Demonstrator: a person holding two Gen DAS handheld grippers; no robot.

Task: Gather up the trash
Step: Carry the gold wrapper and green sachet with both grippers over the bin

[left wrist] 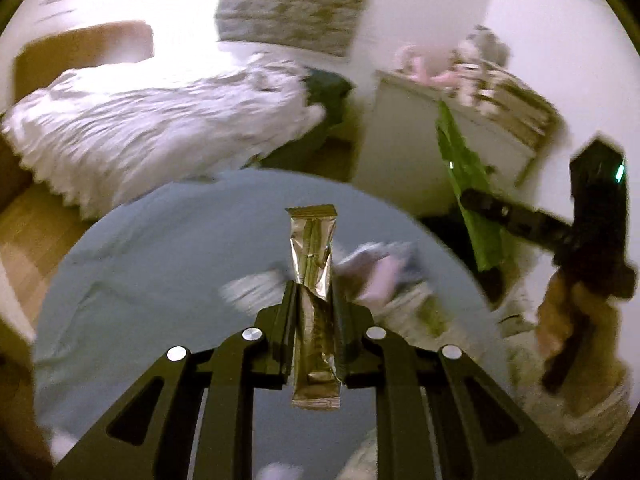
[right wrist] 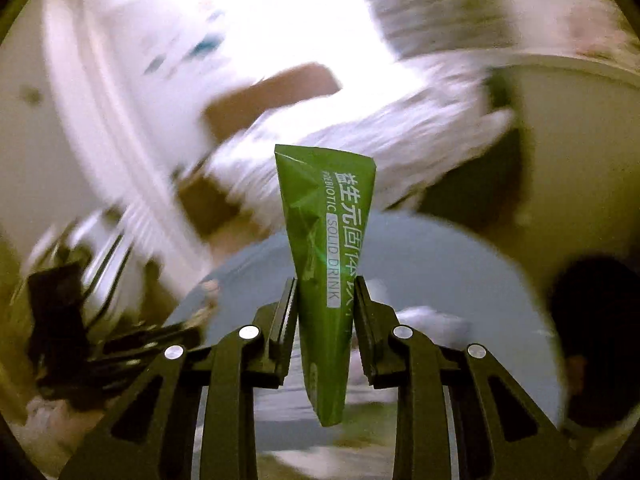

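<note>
Bedroom setting: a round grey-blue table (left wrist: 160, 264) fills the lower half of both wrist views, with a rumpled white bed (left wrist: 152, 128) at 10 o'clock in the left view. Background is motion-blurred.

Left gripper (left wrist: 314, 292): jaws nearly closed, clamping a gold stick sachet (left wrist: 314, 248) across its middle; both ends project free, toward 12 and 6 o'clock.

Right gripper (right wrist: 326, 292): jaws nearly closed on a green drink sachet (right wrist: 328, 216), which flares wide toward 12 o'clock. In the left view this unit appears at 3 o'clock.

Crumpled paper scraps (left wrist: 376, 268) remain on the table at 2 o'clock of the gold sachet.

Hazards, as judged:
- Foil film is slick; a fast swing could slide either sachet out of its jaws.
- No bin is identifiable; a release made blind may miss it.
- Both grippers are occupied, so the scraps cannot be taken until one unloads.
</note>
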